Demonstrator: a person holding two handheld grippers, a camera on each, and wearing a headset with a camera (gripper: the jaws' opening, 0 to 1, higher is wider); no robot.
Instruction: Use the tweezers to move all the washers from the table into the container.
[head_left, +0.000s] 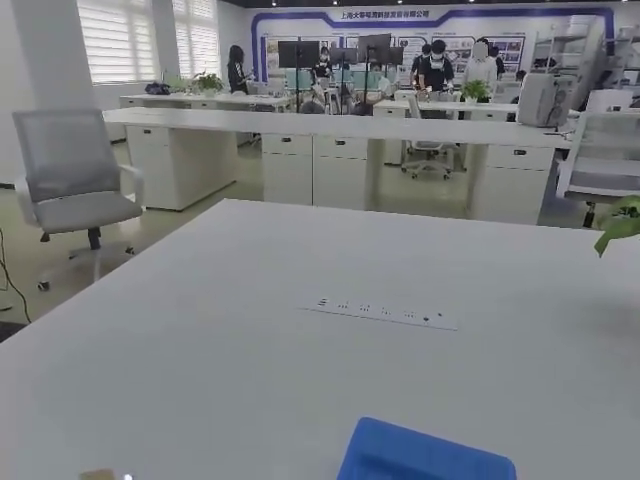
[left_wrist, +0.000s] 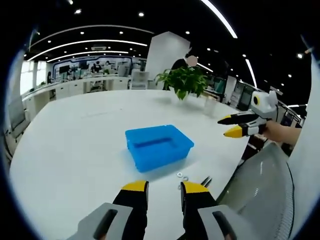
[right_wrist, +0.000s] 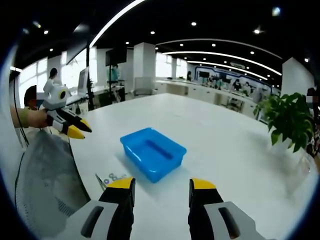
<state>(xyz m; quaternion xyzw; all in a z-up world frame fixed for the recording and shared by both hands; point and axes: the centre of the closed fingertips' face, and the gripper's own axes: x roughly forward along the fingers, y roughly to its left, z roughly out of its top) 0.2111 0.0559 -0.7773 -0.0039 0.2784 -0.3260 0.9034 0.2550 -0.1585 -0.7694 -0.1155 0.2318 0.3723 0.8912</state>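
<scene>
A blue open container stands on the white table near its edge; it also lies at the bottom of the head view. A few small washers lie just in front of it, with the tweezers beside them at the table edge. The washers and tweezers sit left of the container in the right gripper view. My left gripper is open and empty, held back from the washers. My right gripper is open and empty too. Each sees the other in the air: right gripper, left gripper.
A grey mesh chair back stands close against the table edge by the tweezers. A potted plant is on the far side of the table. A power socket strip is set in the tabletop. Desks, an office chair and people are beyond.
</scene>
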